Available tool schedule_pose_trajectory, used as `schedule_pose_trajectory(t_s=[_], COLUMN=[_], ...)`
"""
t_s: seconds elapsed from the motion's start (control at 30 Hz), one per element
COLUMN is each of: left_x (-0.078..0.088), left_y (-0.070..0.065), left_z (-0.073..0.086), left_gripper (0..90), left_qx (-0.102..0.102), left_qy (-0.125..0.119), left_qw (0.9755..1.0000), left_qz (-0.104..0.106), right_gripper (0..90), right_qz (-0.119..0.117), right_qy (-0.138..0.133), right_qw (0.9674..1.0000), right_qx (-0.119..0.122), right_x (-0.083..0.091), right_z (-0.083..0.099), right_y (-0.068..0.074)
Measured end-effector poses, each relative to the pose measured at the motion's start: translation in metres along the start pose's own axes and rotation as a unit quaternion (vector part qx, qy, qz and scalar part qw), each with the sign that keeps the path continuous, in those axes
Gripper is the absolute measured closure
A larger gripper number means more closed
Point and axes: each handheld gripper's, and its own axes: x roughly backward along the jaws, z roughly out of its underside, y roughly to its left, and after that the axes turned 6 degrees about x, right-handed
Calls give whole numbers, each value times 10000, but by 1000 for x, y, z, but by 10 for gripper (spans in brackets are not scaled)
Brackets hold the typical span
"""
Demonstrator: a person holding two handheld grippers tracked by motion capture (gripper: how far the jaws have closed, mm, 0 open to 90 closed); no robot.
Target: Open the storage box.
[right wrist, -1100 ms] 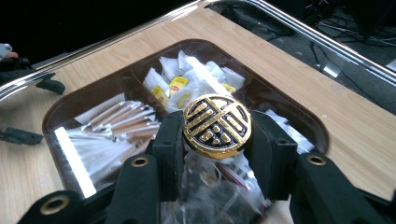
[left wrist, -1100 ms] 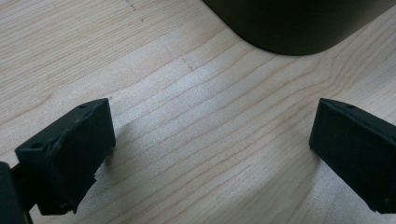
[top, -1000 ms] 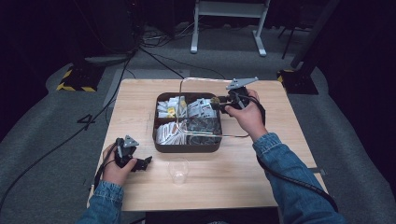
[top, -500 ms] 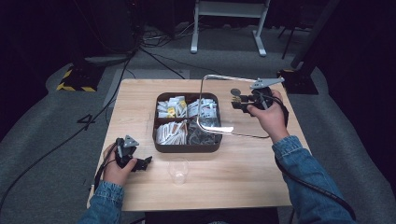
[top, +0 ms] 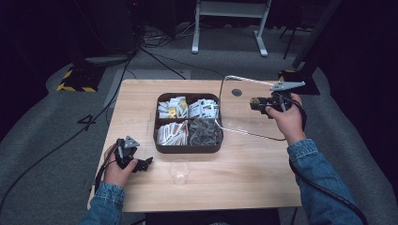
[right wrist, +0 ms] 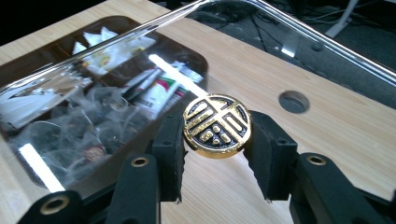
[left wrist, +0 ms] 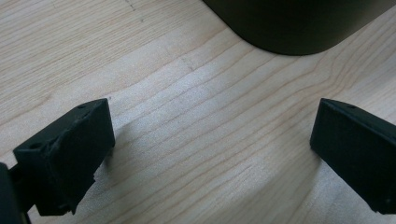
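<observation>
right tool is clamped on the gold knob of a clear glass lid, holding it above the desk just right of the brown tray; left tool sits wide apart on the desk

Left hand low at the near left of the table, forearm in a denim sleeve coming in from the bottom edge, wrapped around the left gripper, which points right along the tabletop. Jaws wide apart in the left gripper view, nothing between them, tips just above the wood. Right arm stretched forward and out to the right, denim sleeve to the wrist, right hand raised over the far right of the table. Right gripper pointing left, pads clamped on either side of a lid's round gold knob.
</observation>
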Motion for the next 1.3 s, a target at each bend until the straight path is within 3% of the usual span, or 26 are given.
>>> schedule_pose_trajectory(t_s=[0.37, 0.53, 0.6, 1.3], left_x=[0, 0, 0, 0], left_y=[0, 0, 0, 0], left_z=[0, 0, 0, 0], left_gripper=[2, 2, 2, 2], left_qx=[8, 4, 5, 2], left_qy=[3, 1, 3, 10], left_qw=[10000, 10000, 10000, 10000], left_qz=[3, 1, 3, 7], right_gripper=[587, 587, 587, 586], right_qz=[360, 393, 470, 742], right_qy=[220, 298, 384, 712], right_qw=[9983, 9965, 9959, 9899], right_qx=[-403, -681, -670, -980], right_x=[1, -5, -11, -33], right_z=[34, 51, 61, 108], right_y=[-31, -43, -47, -62])
